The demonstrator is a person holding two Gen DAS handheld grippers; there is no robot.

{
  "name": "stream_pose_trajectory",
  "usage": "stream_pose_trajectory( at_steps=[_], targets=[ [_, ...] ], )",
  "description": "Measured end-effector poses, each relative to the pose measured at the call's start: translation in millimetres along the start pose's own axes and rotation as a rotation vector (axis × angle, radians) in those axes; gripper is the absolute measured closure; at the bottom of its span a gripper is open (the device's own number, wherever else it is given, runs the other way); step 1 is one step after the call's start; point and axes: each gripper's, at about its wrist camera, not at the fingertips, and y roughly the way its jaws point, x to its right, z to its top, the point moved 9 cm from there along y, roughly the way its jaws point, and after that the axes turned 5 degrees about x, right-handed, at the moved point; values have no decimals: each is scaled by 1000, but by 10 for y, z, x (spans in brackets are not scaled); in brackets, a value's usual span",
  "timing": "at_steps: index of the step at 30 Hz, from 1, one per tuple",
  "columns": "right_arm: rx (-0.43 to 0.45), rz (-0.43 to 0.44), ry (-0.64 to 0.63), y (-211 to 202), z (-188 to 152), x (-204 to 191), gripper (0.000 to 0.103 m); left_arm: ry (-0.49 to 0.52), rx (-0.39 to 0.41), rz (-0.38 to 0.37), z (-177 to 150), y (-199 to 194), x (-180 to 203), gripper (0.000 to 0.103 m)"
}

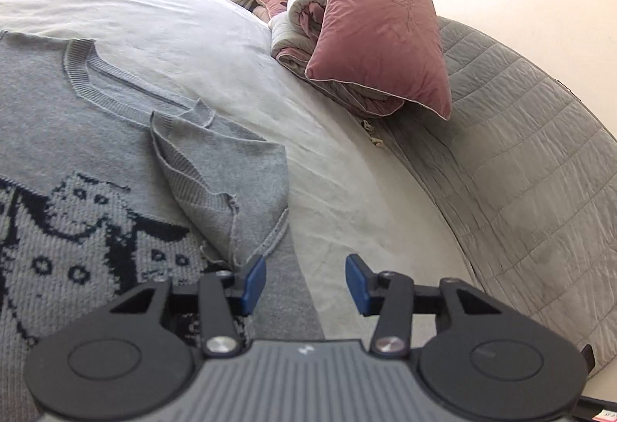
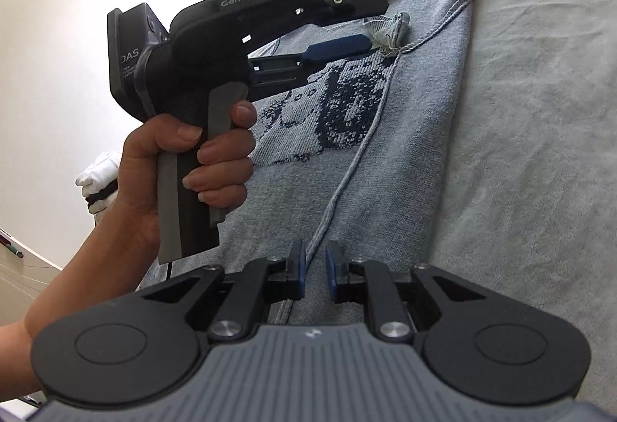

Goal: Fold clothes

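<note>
Grey knitted sweater with a dark cat pattern [image 1: 77, 159] lies flat on the white bedsheet [image 1: 173, 24]. One side is already turned in over the body: the short sleeve [image 1: 235, 186] sits folded across the front, its cuff pointing at my left gripper [image 1: 304, 285].

Left gripper: blue pads spread wide, nothing between them, hovering just off the sleeve edge.

Right gripper [image 2: 315, 271]: pads nearly together, narrow gap, astride the raised side seam [image 2: 358, 159] near the hem. Can't tell from this angle whether they actually bite the knit; looks more like straddling than pinching.

My read: a lengthwise side fold, either just laid down and let go, or about to be picked up again to tidy it.

Whatever comes next needs both ends of that folded edge handled together, keeping the seam line straight, low over the sheet so the sleeve doesn't flop back out.
</note>
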Motion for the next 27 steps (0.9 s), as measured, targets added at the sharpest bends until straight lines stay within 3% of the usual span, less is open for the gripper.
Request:
stream_pose_trajectory(
  at_steps=[3, 6, 9, 12, 16, 22, 27],
  targets=[
    [-25, -7, 4, 104, -8, 34, 85, 27, -13, -15, 34, 226, 108, 57],
    [-31, -2, 10, 133, -18, 60, 87, 49, 11, 106, 40, 294, -31, 57],
    [-30, 6, 20, 112, -25, 86, 87, 66, 107, 267, 80, 68, -178, 60],
    [-29, 6, 19, 93, -33, 94, 87, 108, 202, 360, 148, -215, -259, 56],
    [-29, -6, 5, 104, -41, 53, 87, 121, 239, 354, 246, -379, -317, 54],
    [7, -17, 1, 110, 40, 26, 85, 154, 139, 353, 175, -300, -436, 52],
    [36, -23, 7, 121, 206, 42, 85, 207, 119, 361, 122, -492, -578, 47]
  ],
)
